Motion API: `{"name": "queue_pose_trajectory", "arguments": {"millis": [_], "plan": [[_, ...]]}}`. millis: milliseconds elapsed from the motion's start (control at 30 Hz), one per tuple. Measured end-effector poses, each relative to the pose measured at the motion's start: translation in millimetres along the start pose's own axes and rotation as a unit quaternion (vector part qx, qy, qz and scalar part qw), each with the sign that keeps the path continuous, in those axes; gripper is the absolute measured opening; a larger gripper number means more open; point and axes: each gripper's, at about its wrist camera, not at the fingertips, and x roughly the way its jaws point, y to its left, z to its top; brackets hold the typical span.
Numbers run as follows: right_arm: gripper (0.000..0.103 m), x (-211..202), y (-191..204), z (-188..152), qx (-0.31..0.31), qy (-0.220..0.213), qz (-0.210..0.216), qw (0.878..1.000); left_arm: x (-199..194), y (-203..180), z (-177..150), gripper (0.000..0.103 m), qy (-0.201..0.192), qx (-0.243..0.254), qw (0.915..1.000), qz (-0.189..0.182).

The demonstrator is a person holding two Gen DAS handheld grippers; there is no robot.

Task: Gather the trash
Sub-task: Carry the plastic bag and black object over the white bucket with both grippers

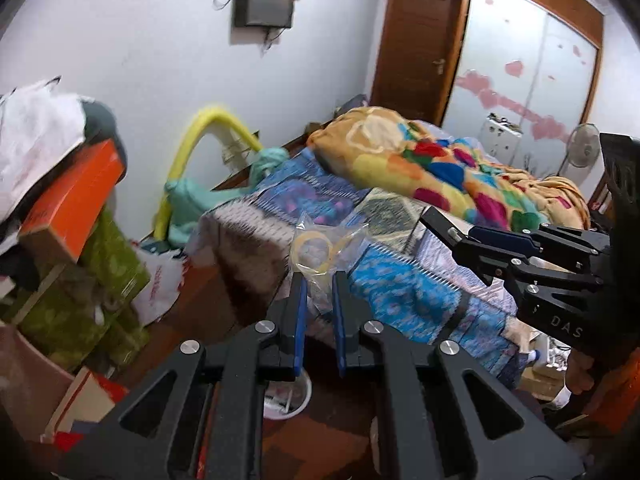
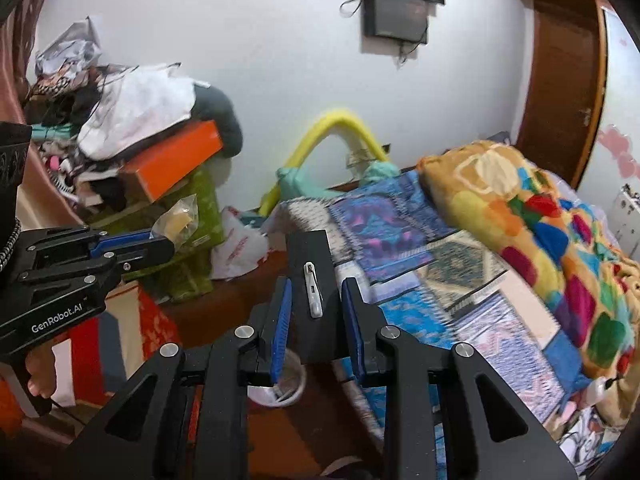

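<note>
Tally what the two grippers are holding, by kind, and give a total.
Clear plastic bags: 1, the clear plastic bag with a roll of tape inside, pinched in the left gripper.
Black flat cards: 1, the black card with a small white piece on it, between the fingers of the right gripper.
Total: 2 held items.

Both grippers hang above the floor gap beside the bed (image 1: pixel 420 304), whose patchwork cover closes off the right side. To the left, a stack of green boxes (image 1: pixel 100 276) topped by an orange box (image 1: pixel 76 196) and heaped clothes (image 2: pixel 132 116) walls the gap. Straight below sits a white bucket (image 2: pixel 286 384). Ahead, a yellow tube (image 2: pixel 340 124) arches against the wall.
</note>
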Motion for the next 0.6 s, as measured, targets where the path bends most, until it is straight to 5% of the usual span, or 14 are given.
{"name": "queue_pose_trajectory", "arguments": {"millis": [300, 600], "plan": [[0.023, 58.2, 35.0, -26.4, 0.008, 0.071, 0.036, 0.997, 46.0, 52.4, -53.6, 0.011, 0.074, -0.036, 0.9964, 0.016], [0.023, 125.2, 56.0, -58.8, -0.002, 0.158, 0.047, 0.986, 99.8, 86.0, -113.5, 0.011, 0.166, -0.060, 0.9839, 0.024]]}}
